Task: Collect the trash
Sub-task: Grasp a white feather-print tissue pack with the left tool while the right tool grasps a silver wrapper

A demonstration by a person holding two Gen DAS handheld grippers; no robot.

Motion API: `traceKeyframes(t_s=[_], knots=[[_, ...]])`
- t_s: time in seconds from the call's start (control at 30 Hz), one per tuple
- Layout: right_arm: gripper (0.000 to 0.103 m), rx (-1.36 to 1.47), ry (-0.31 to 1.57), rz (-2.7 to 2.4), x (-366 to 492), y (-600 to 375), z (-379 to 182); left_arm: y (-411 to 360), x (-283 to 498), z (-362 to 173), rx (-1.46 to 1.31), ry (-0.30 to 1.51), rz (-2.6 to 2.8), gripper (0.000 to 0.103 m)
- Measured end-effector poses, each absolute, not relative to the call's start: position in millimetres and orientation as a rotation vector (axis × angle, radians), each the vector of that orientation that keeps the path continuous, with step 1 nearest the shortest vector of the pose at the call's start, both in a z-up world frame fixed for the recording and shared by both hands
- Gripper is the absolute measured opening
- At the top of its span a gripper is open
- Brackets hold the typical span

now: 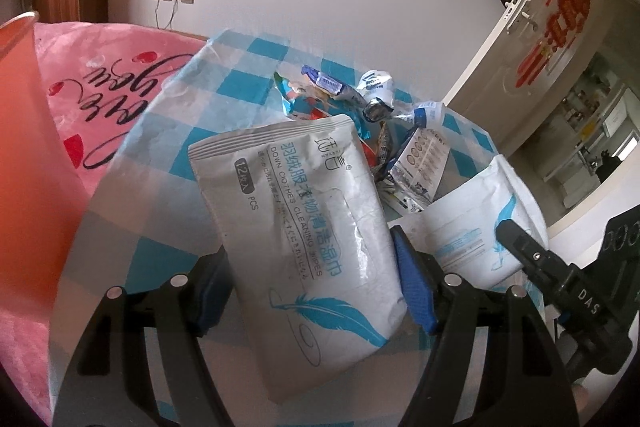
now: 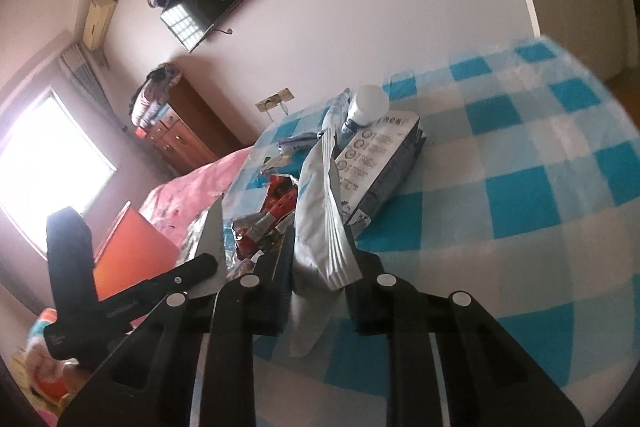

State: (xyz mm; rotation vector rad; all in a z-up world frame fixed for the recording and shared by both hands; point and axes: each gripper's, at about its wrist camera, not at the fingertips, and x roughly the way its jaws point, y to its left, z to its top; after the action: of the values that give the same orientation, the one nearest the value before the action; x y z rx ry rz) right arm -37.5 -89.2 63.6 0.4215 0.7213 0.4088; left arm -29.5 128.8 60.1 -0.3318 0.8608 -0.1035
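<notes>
My left gripper point(image 1: 308, 251) is shut on a white wipes packet point(image 1: 304, 195) with a blue feather print, its blue pads pressed on both sides, and holds it tilted above the blue checked tablecloth point(image 1: 240, 75). My right gripper point(image 2: 320, 243) is shut on a second white packet point(image 2: 320, 195), seen edge-on and standing up between its fingers. In the left wrist view that second packet point(image 1: 468, 227) is at the right, with one right finger point(image 1: 532, 255) on it. A pile of crumpled wrappers point(image 1: 332, 95) lies on the cloth beyond both packets.
An orange bin point(image 1: 28, 147) stands close at the left, next to a bed with a pink cover point(image 1: 100, 83). A grey printed pouch point(image 2: 380, 167) and a white-capped bottle point(image 2: 370, 101) lie among the wrappers. A door point(image 1: 540, 27) is at the right.
</notes>
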Motion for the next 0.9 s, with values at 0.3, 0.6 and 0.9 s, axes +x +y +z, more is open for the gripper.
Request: traceKeyframes(t_s=[0.3,0.6,0.9], knots=[[0.021,0.278,0.647,0.372,-55,-75,92,134,-50,77,-0.295,0.799,-0.113,0.073],[0.021,0.223,0.597,0.377,-65,-63,122,141,-67,97,-0.262,0.728,-0.108,0.073],[0.021,0.184,0.542,0.421,-66,-38,156,156,-82,124,-0.244,0.642,-0.089,0.073]])
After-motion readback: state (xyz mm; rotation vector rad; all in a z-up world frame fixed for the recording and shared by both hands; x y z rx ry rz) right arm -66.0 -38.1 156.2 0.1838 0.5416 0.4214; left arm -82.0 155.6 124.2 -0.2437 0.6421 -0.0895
